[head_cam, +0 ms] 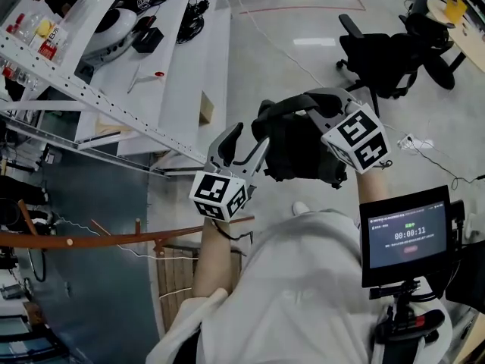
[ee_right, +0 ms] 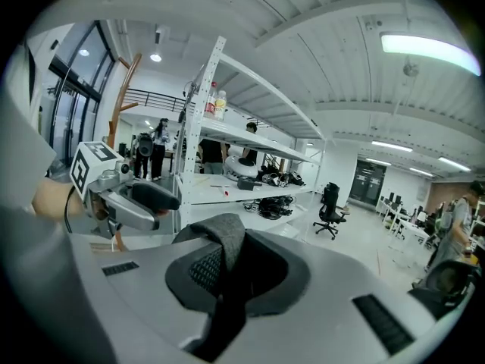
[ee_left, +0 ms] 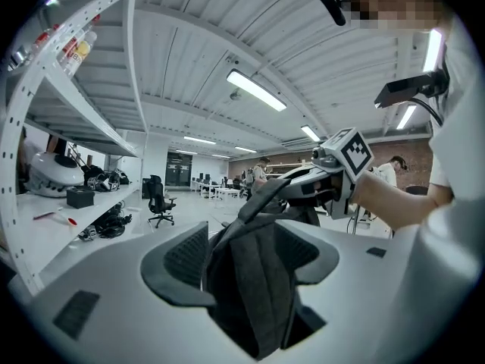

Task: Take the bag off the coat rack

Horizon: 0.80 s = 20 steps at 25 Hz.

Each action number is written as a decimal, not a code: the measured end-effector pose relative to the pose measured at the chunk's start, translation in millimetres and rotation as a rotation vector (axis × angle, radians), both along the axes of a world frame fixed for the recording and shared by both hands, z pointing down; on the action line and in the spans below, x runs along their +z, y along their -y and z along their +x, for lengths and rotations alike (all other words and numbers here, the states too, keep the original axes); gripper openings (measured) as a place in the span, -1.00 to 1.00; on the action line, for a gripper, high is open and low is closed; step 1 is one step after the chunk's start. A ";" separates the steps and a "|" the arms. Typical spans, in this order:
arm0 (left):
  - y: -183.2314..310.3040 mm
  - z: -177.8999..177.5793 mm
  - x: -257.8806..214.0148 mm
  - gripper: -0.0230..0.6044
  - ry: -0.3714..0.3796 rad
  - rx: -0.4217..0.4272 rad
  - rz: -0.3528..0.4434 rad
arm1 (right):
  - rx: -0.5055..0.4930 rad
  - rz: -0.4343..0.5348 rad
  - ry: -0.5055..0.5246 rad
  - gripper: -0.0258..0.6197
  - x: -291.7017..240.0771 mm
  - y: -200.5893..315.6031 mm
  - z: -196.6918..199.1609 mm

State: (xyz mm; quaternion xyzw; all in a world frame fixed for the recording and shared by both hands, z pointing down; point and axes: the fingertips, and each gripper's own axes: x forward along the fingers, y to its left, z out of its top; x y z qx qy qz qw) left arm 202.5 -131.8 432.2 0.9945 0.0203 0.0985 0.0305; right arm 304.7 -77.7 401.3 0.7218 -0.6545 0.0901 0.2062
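A black fabric bag [head_cam: 299, 149] hangs in the air between my two grippers, clear of the wooden coat rack [head_cam: 114, 240], which lies low at the left. In the head view my left gripper [head_cam: 244, 149] grips the bag's left side and my right gripper [head_cam: 303, 106] holds it from above. Dark grey bag cloth [ee_left: 258, 287] fills the space between the left jaws in the left gripper view, with the right gripper [ee_left: 333, 174] just beyond. The bag's strap [ee_right: 223, 241] runs between the right jaws in the right gripper view, where the left gripper [ee_right: 121, 197] and the rack's pole [ee_right: 127, 82] show at the left.
White metal shelving [head_cam: 98, 97] with a helmet [head_cam: 114, 25] and small items stands at the upper left. A black office chair [head_cam: 386, 59] is at the upper right, and a cable [head_cam: 432, 154] lies on the floor. A small screen [head_cam: 405, 237] sits at the person's right side.
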 end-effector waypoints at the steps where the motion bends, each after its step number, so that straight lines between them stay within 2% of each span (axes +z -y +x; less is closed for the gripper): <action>1: -1.1 2.2 1.0 -0.06 0.001 0.007 -0.003 | 0.007 0.002 -0.004 -0.81 0.2 -1.3 1.7; 10: -5.2 7.9 3.7 -0.06 0.011 0.041 -0.003 | 0.019 -0.002 0.012 -0.81 5.6 -3.7 3.1; 20: -2.9 0.7 7.3 -0.06 0.021 0.021 -0.021 | -0.013 0.004 0.022 -0.81 3.6 1.8 -4.7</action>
